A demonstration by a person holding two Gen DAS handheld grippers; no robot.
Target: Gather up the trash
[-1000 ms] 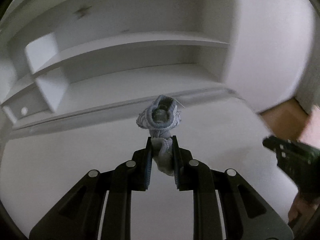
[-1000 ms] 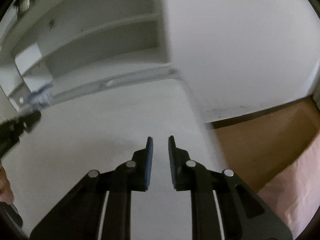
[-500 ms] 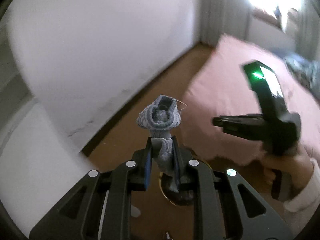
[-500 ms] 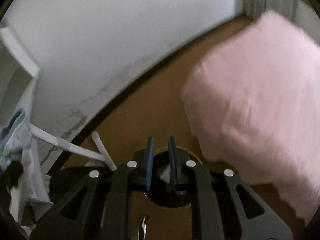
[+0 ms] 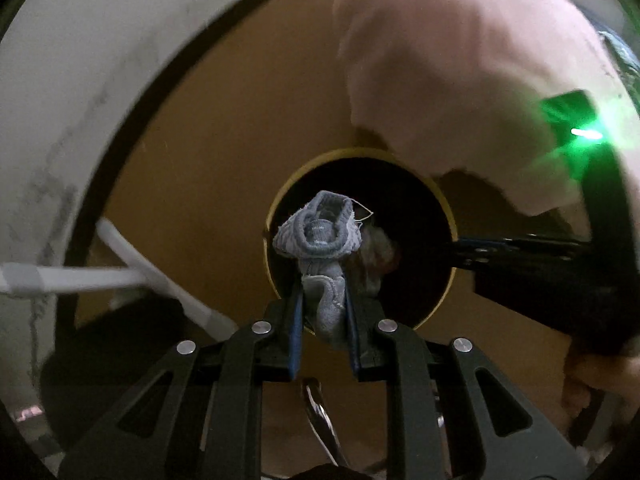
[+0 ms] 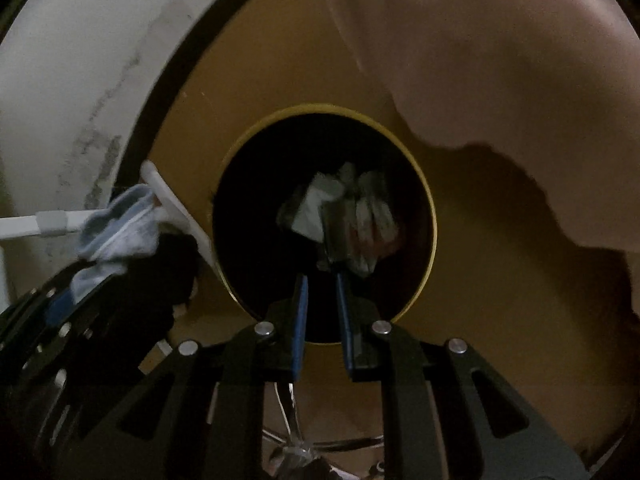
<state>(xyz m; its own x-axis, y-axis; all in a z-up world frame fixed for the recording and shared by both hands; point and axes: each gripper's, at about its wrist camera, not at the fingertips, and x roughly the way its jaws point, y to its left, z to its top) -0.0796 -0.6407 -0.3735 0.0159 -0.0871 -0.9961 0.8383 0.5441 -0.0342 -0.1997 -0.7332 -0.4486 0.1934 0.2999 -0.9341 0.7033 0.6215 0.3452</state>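
Observation:
My left gripper [image 5: 322,300] is shut on a crumpled grey-blue sock [image 5: 320,240] and holds it above the mouth of a round dark bin with a yellow rim [image 5: 450,216]. The sock also shows in the right wrist view [image 6: 116,228], left of the bin [image 6: 430,216]. My right gripper [image 6: 322,292] hangs over the bin's near edge with its jaws a little apart and nothing between them. Crumpled papers [image 6: 344,216] lie inside the bin. The right gripper also shows at the right of the left wrist view [image 5: 460,250].
The bin stands on a brown floor [image 5: 224,152]. A pink bed cover [image 6: 500,60] hangs at the right. A white wall [image 5: 72,80] and white bars [image 5: 80,278] are at the left. Chair-base metal [image 6: 296,428] shows below.
Both grippers have swung from the white desk and shelves to the right and down, over the floor bin. The sock stays in the left gripper.

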